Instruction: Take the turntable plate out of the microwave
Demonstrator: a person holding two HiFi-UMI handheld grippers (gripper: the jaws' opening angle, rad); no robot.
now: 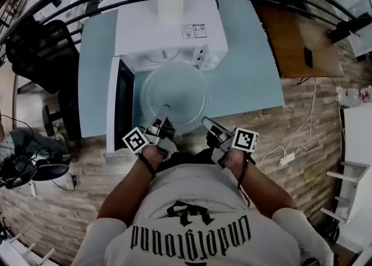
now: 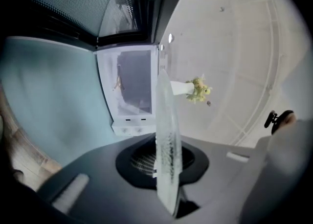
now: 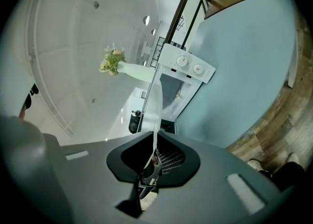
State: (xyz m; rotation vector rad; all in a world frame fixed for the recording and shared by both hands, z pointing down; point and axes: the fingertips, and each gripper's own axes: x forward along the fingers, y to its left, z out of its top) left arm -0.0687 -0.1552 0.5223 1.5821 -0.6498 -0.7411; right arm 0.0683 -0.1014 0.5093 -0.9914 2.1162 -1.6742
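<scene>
1. Holding the turntable plate (image 1: 176, 96) by its near rim with both of my tools, I have it outside the microwave (image 1: 168, 32). It lies flat in front of the open cavity, above the table (image 1: 250, 67) and reaching to its near edge.
2. My left gripper (image 1: 161, 114) is clamped on the near-left part of the rim. In the left gripper view the plate (image 2: 165, 140) stands edge-on between the two jaws, which pinch it.
3. My right gripper (image 1: 208, 124) is clamped on the near-right part of the rim. In the right gripper view the thin glass edge of the plate (image 3: 155, 105) runs down into the gap, and the jaws are closed on it.
4. The plate's far rim comes close to the microwave's front. The door (image 1: 119, 105) is swung open on the left, alongside the plate's left side.
5. The microwave sits toward the table's far edge, with a white vase (image 1: 170, 3) of flowers on top.
6. Off the table's far right corner is a brown desk (image 1: 296, 38), and off its left edge a black office chair (image 1: 40, 50). A wooden floor (image 1: 302, 125) lies beneath.
</scene>
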